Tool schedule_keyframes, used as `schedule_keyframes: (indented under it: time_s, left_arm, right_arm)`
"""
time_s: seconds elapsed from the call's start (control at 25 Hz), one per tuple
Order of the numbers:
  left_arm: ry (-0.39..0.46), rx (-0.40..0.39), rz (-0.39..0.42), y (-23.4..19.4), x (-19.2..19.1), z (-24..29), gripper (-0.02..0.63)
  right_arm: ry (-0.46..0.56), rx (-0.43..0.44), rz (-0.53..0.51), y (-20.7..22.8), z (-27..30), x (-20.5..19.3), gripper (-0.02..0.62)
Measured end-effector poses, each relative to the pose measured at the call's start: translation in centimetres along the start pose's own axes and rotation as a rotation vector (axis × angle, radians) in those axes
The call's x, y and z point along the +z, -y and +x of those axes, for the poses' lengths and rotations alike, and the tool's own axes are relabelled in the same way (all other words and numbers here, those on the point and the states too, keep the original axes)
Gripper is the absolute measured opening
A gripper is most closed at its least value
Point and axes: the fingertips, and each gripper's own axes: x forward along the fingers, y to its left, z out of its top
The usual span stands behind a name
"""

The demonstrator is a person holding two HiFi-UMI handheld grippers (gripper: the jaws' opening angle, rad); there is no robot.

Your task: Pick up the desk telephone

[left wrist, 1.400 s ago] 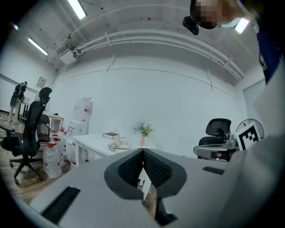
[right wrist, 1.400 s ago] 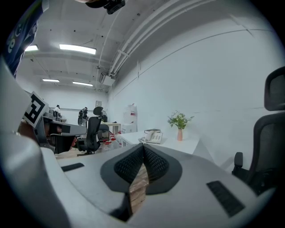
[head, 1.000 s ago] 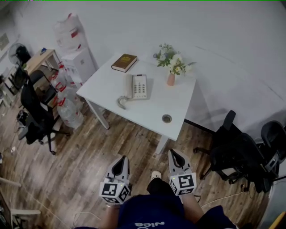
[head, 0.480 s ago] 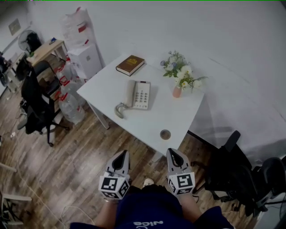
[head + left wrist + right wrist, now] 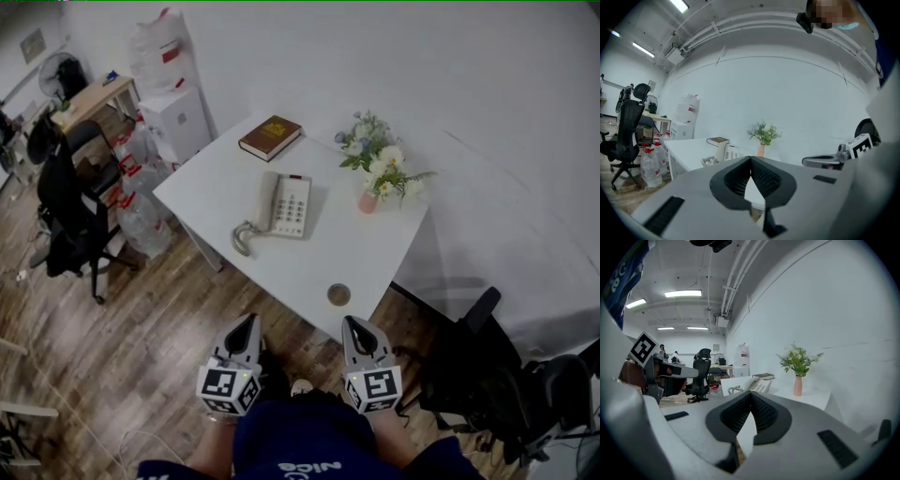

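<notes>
Head view: even, soft overhead light with no hard shadows. White table (image 5: 366,253) slightly washed out, wood floor (image 5: 141,319) dimmer, corners darkened, straight lines bowed. Both gripper views: heavy fisheye, black ring round the edge, near foreground soft. Ceiling tube lights (image 5: 683,294) blown out in right gripper view; a strip (image 5: 678,4) glares in left.

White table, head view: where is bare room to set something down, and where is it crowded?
Bare: the left corner of the table, bordered by the book and telephone; also the right side between the flower vase and the small round disc. Crowded: the middle, where telephone, its coiled cord and vase sit.
</notes>
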Motion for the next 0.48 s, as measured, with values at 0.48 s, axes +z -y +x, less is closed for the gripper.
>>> schedule_keyframes:
  time_s: [0.48]
  left_arm:
    - [-0.025, -0.088, 0.017, -3.7, 1.3, 8.0, 0.017]
  right_arm:
    - [0.001, -0.083, 0.028, 2.6, 7.1, 1.3, 0.021]
